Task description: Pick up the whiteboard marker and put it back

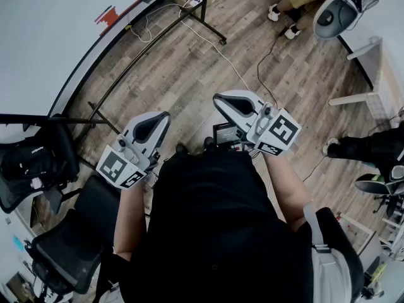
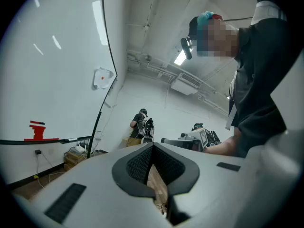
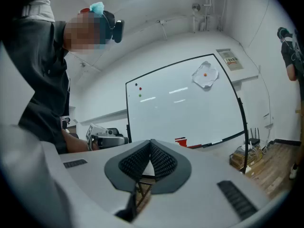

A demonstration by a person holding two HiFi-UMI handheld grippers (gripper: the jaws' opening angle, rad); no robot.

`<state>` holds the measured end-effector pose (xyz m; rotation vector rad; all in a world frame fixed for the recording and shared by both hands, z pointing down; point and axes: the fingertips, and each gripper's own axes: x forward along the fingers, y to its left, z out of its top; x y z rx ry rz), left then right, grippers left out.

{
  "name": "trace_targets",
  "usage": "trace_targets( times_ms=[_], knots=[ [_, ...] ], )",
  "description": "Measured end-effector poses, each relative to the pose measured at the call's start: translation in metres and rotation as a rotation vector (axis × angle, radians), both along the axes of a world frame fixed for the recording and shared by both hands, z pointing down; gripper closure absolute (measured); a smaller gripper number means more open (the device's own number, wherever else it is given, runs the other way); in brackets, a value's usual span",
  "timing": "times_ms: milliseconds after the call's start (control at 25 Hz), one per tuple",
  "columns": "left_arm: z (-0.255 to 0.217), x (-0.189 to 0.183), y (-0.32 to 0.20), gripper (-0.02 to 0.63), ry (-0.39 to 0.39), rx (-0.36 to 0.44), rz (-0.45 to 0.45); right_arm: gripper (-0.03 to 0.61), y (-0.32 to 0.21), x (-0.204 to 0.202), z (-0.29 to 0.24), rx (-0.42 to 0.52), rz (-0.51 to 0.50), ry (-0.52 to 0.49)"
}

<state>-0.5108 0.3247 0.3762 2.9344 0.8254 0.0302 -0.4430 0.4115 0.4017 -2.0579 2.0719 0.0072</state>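
while both tools (image 2: 153,146) (image 3: 150,142) rest closed, whiteboard (image 3: 180,108) looms.

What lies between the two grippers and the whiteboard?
The head view shows wooden floor there, crossed by a black stand bar and a white cable, between the left gripper, the right gripper and the whiteboard.

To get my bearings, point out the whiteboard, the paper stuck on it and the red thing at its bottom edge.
whiteboard (image 3: 185,106), right gripper view, bare middle.
paper (image 3: 204,80), right gripper view, below its magnet.
red thing (image 3: 180,142), right gripper view, its middle.
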Motion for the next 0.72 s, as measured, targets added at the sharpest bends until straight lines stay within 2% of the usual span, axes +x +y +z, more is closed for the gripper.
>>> trace_targets(
  times_ms=[160,480,720],
  knots=[
    [-0.005,0.009,0.023,0.603,0.009,-0.010,0.006,0.560,0.022,0.018,0.009,-0.026,0.000,-0.011],
    [0.001,0.046,0.060,0.603,-0.022,0.025,0.022,0.558,0.044,0.046,0.024,-0.089,0.013,0.057],
    [0.012,0.066,0.077,0.603,-0.051,0.044,0.009,0.558,0.068,0.067,0.035,-0.061,-0.003,0.026]
  ],
)
